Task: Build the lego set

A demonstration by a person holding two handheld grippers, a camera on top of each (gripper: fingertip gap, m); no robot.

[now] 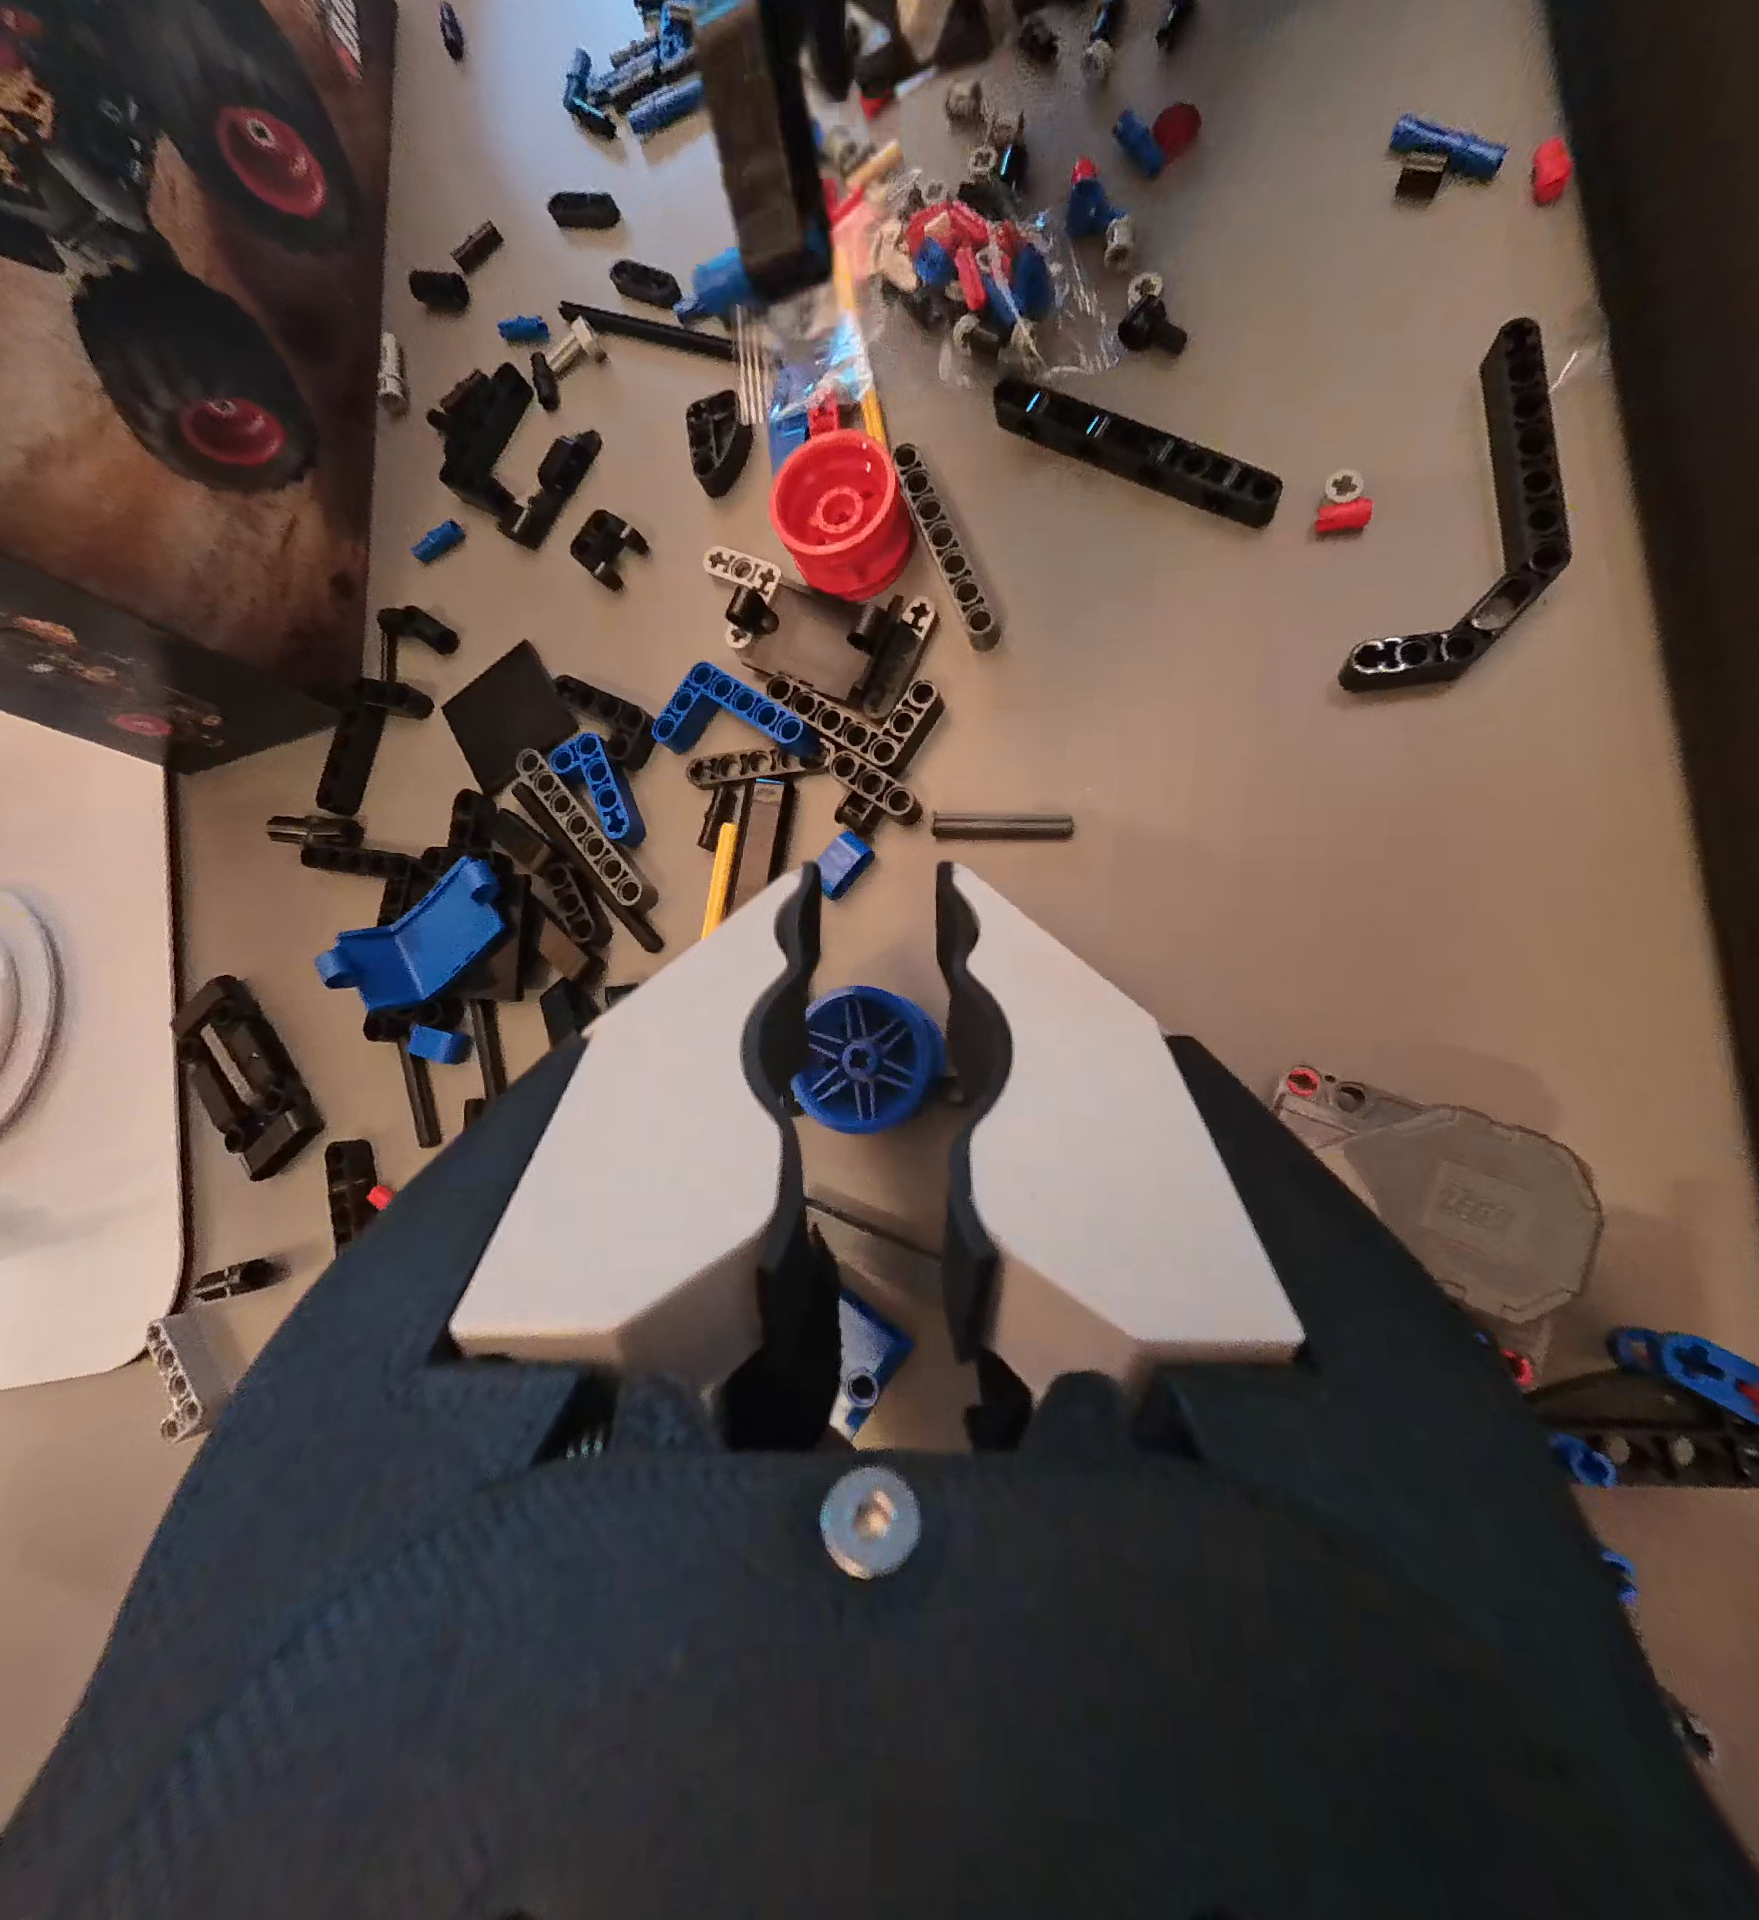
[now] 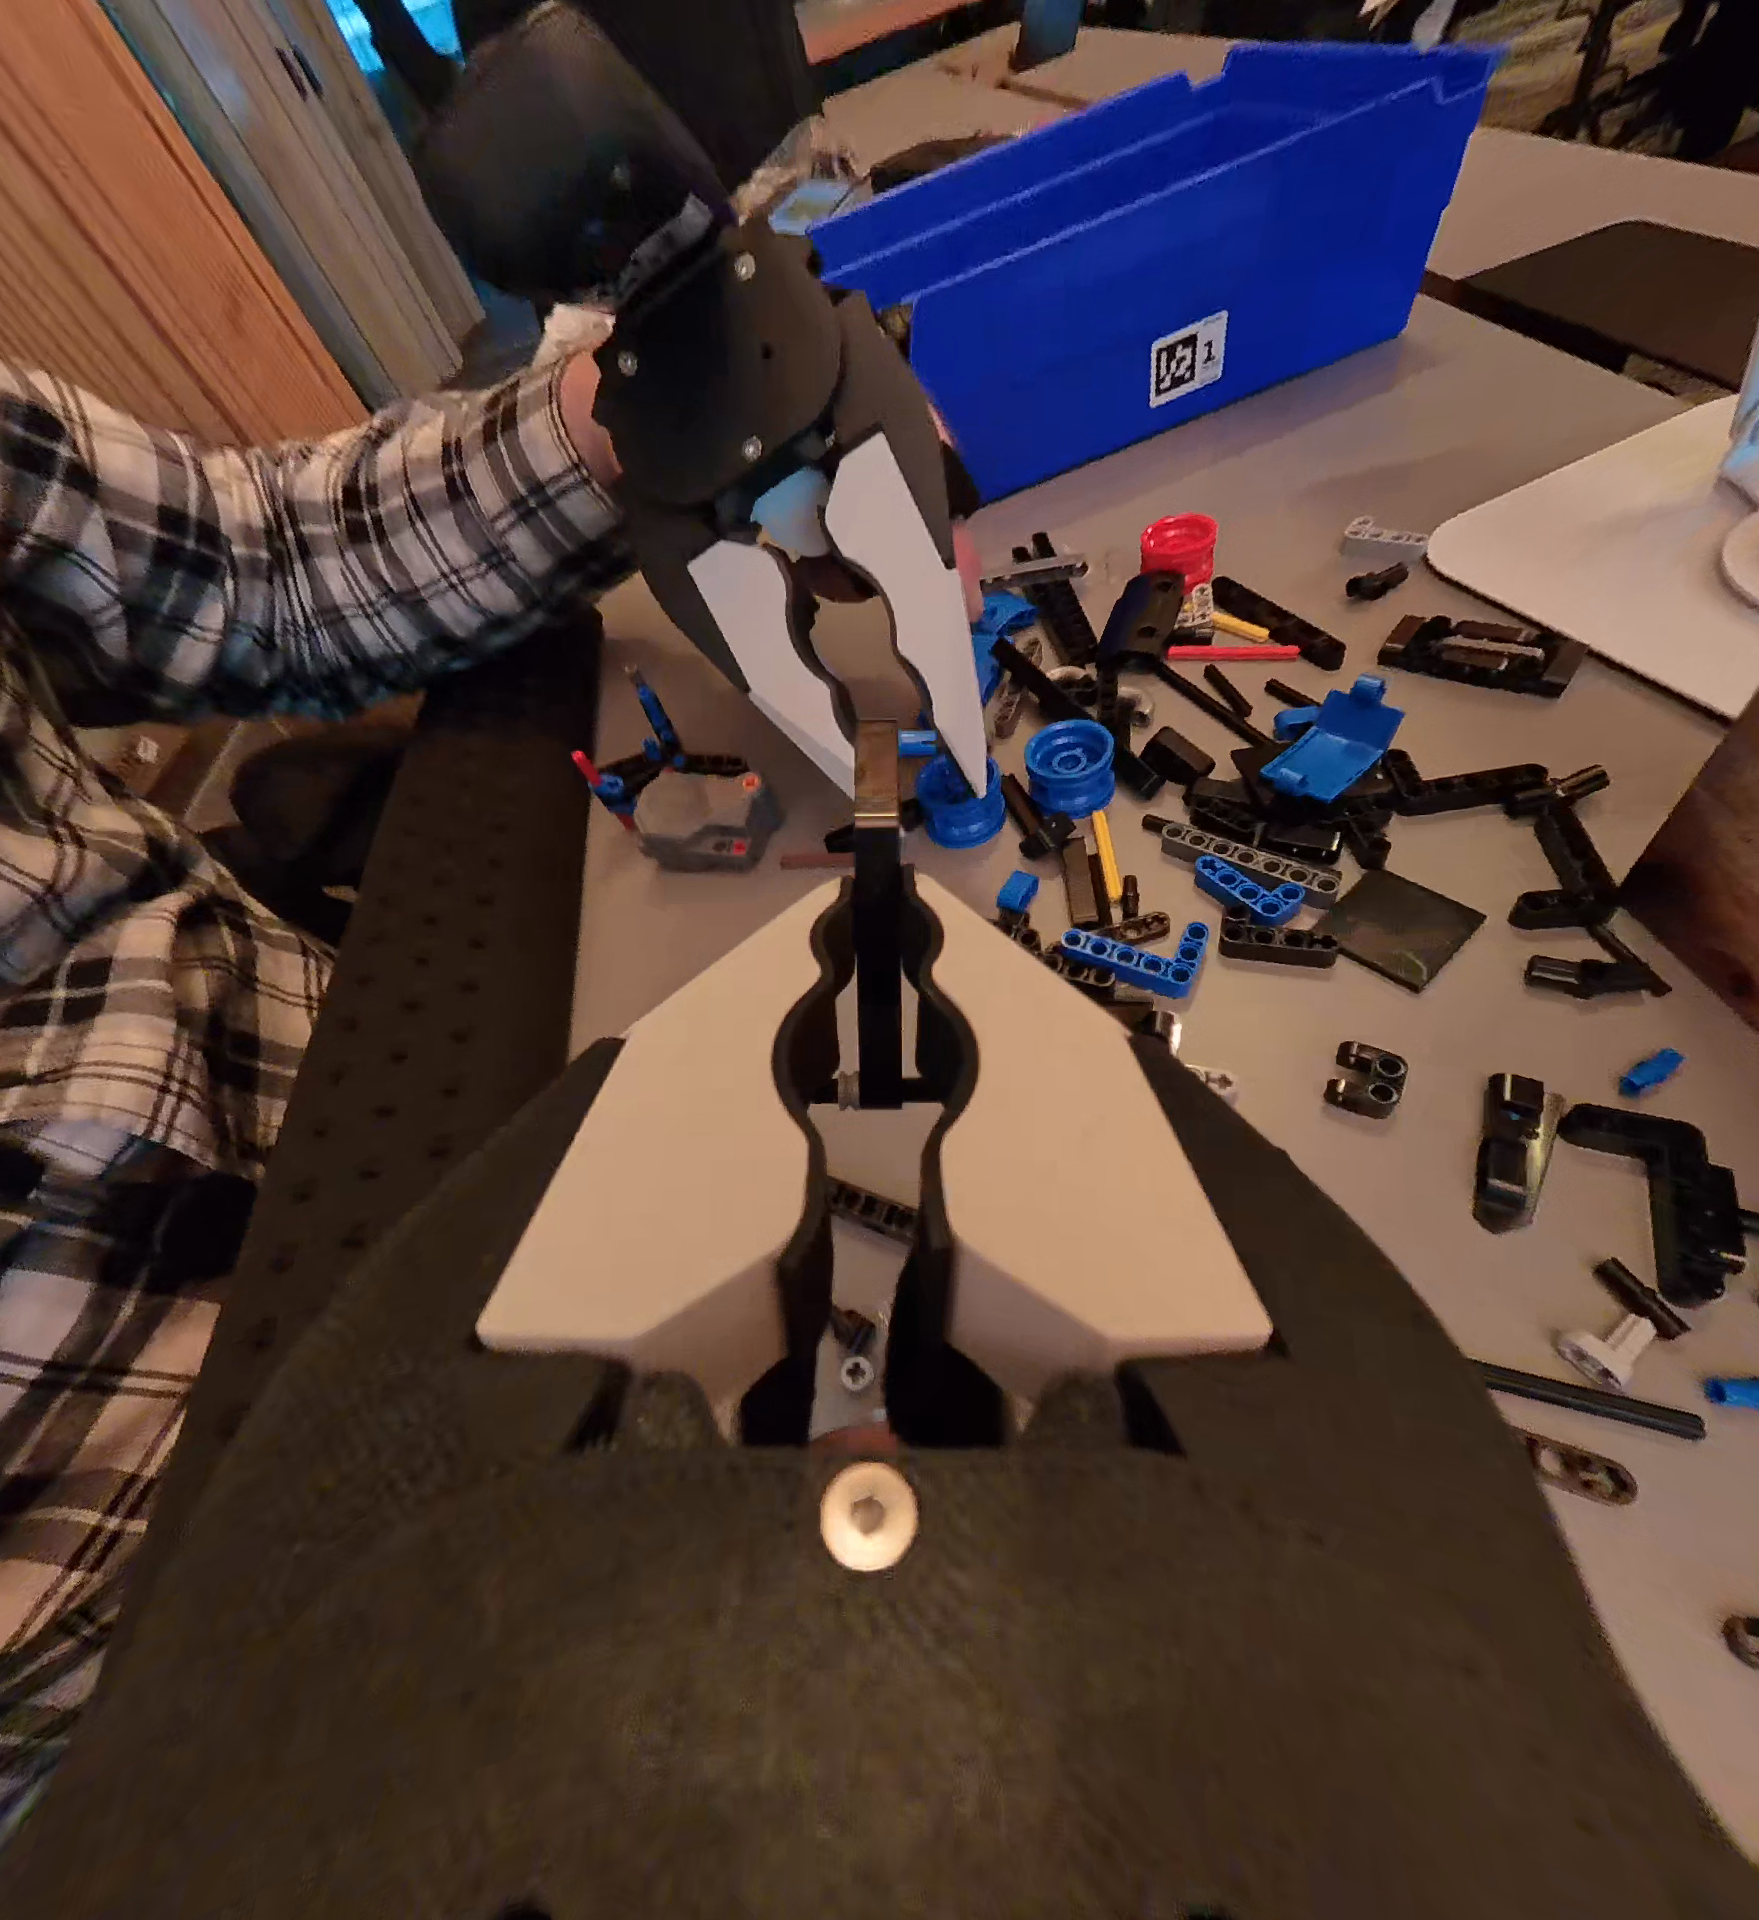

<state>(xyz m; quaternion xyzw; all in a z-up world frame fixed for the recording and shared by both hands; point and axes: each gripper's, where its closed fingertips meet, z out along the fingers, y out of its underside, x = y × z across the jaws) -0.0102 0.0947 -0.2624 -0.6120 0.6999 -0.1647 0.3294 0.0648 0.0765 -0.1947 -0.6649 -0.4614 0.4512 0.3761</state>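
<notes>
Right wrist view: coded tag (image 2: 1188, 358) on blue bin (image 2: 1218, 260).

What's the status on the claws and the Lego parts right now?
Left claw open, straddling blue wheel on table. Right claw shut on black beam, held up. Loose parts crowd the left.

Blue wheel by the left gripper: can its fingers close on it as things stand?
Probably yes. The blue wheel already sits between the open fingers of the left gripper, nothing blocking; the right gripper holds a black piece clear.
</notes>
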